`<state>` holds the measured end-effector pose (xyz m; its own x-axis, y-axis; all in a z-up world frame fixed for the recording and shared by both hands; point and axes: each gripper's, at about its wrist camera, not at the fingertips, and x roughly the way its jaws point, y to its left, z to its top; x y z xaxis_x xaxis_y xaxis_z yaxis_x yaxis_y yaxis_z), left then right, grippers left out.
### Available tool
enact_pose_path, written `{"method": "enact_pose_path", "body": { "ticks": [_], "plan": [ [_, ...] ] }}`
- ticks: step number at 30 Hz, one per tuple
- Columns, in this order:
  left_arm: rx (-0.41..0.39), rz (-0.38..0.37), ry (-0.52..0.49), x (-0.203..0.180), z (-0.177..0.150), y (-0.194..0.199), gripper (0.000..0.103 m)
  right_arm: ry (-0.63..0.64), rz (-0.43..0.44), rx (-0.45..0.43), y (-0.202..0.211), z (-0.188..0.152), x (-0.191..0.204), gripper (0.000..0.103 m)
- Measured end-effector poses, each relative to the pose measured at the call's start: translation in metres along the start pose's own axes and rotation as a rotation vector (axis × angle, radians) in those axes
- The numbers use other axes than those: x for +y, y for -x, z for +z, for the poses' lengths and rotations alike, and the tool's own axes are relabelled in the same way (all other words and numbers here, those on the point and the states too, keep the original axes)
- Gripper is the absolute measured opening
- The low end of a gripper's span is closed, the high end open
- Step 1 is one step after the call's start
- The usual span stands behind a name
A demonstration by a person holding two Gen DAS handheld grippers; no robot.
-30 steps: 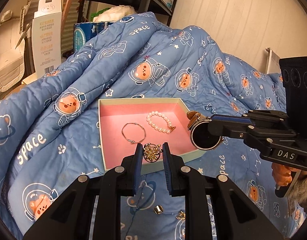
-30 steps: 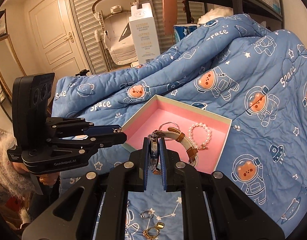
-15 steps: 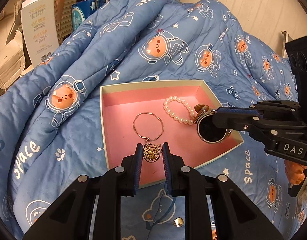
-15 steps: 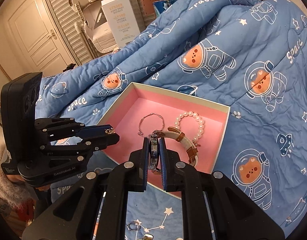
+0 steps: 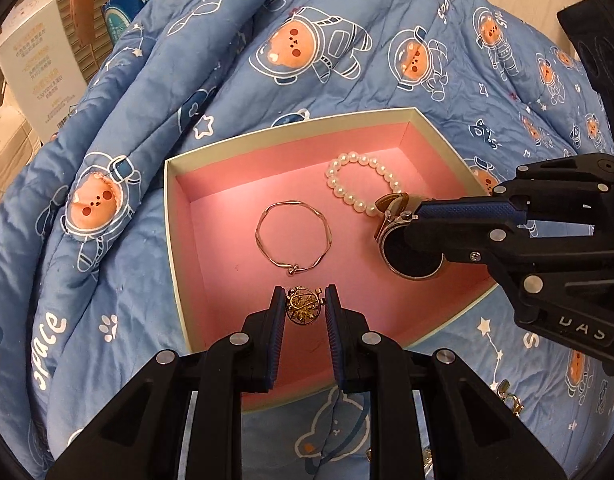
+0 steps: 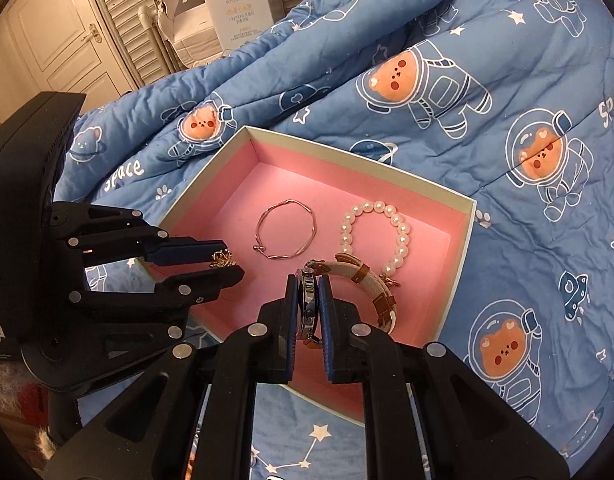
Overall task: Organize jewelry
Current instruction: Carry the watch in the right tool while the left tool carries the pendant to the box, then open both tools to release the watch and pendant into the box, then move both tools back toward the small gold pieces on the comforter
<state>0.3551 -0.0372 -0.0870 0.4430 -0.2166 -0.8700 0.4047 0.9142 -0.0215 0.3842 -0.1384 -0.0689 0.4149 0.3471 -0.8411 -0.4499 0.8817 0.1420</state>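
Over the pink box (image 5: 179, 216), your left gripper (image 5: 305, 304) clamps a gold brooch (image 5: 304, 305) above its near edge; inside lie a thin bangle (image 5: 293, 240) and pearl bracelet (image 5: 361, 186); your right gripper (image 6: 307, 300) clamps a watch (image 6: 307, 300) above the box's right half.

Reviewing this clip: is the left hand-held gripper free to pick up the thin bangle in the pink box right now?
Probably not: the left hand-held gripper is shut on a gold charm. The bangle lies just ahead, uncovered.
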Motion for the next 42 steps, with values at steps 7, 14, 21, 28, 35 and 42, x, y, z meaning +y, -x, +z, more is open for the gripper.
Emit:
{"method": "enact_pose_path", "body": {
  "ticks": [7,14,21,28,35,42],
  "plan": [
    [0.064,0.006,-0.053,-0.005,0.008,-0.008,0.020,0.019,-0.021,0.014,-0.007,0.002,-0.001,0.011],
    [0.062,0.020,-0.056,-0.007,0.009,-0.008,0.025,0.026,-0.034,-0.002,-0.006,0.006,0.000,0.011],
    [-0.055,0.000,0.007,0.000,0.001,0.025,0.053,0.010,-0.035,-0.049,0.003,0.003,-0.002,0.012],
    [-0.194,-0.018,0.121,0.021,-0.035,0.069,0.081,-0.052,-0.017,-0.177,0.042,-0.010,-0.003,0.061],
    [-0.233,-0.012,0.207,0.018,-0.096,0.082,0.083,-0.077,-0.012,-0.206,0.065,-0.048,0.010,0.066],
    [-0.245,-0.021,0.221,-0.004,-0.134,0.086,0.083,0.000,-0.089,-0.207,0.071,-0.099,0.029,0.066]
  ]
}}
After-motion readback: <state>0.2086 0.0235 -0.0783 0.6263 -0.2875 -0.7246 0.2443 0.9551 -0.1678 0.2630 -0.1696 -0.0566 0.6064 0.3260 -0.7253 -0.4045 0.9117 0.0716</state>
